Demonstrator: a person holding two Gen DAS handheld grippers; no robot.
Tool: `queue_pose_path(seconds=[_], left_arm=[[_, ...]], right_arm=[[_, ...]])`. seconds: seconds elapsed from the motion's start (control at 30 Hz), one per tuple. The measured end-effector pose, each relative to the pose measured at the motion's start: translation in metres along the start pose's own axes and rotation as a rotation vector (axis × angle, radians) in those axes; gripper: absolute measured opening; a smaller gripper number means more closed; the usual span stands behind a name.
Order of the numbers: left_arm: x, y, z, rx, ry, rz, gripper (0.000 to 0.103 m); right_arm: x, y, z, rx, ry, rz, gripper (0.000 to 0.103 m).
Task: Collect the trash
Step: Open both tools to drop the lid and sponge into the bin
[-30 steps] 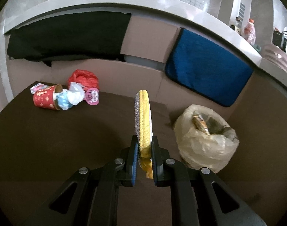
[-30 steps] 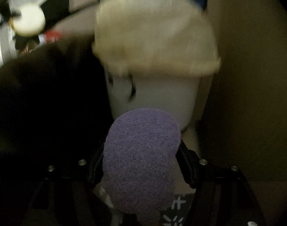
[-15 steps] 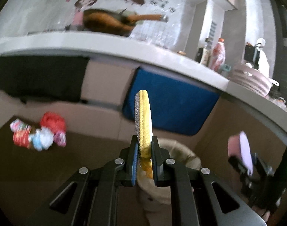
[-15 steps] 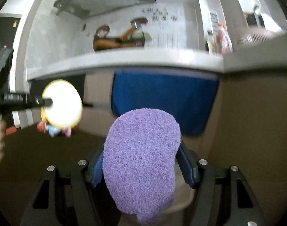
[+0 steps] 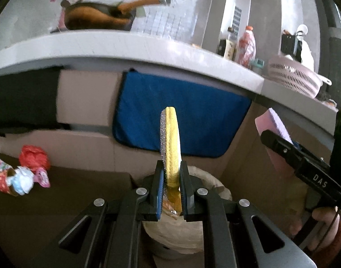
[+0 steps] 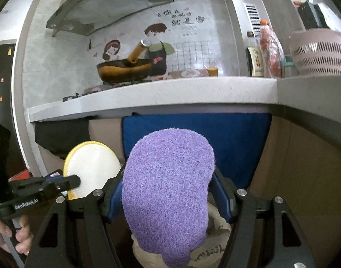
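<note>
My left gripper [image 5: 171, 185] is shut on a round yellow scrub pad [image 5: 170, 143], held edge-on above a white bin lined with a pale plastic bag [image 5: 206, 230]. My right gripper [image 6: 168, 198] is shut on a purple sponge [image 6: 168, 192], also above the bin [image 6: 215, 239]. The right gripper and its sponge [image 5: 274, 131] show at the right of the left wrist view. The left gripper and yellow pad [image 6: 92, 167] show at the left of the right wrist view. A pile of trash [image 5: 20, 174] with a red bag and wrappers lies on the brown floor at the left.
A grey countertop [image 5: 148, 49] runs overhead with a wok [image 5: 98, 20], bottles [image 5: 245, 44] and a pink colander [image 5: 295, 78]. A blue towel [image 5: 181, 120] and a black cloth [image 5: 20, 102] hang on the cabinet front behind the bin.
Both grippers have risen and tilted up, so the countertop and wall came into view. The bin now sits low under the fingers. Both keep hold of their pads.
</note>
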State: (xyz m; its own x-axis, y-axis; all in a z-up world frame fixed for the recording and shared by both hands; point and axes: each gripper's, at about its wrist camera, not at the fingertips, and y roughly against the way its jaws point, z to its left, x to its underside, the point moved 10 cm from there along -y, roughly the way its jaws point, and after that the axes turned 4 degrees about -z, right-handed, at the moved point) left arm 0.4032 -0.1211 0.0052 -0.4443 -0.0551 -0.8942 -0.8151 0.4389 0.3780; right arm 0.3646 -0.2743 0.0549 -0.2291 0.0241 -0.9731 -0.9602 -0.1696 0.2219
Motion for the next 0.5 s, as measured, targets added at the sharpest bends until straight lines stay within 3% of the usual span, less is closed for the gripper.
queue_pose_path(seconds=[0.2,0.4,0.5], left_arm=[[0.031,-0.048,0.004,0.003,0.020,0.110,0.013],[0.078,-0.111,0.015,-0.001,0.079,0.299,0.013],[0.092,-0.132,0.013,-0.001,0.085,0.347,0.013]], right_arm=[[0.023,-0.028,-0.021,-0.003,-0.057,0.045,0.064],[0.044,-0.060,-0.035,-0.014,-0.107,0.091,0.064],[0.054,-0.070,-0.043,-0.009,-0.120,0.113,0.064]])
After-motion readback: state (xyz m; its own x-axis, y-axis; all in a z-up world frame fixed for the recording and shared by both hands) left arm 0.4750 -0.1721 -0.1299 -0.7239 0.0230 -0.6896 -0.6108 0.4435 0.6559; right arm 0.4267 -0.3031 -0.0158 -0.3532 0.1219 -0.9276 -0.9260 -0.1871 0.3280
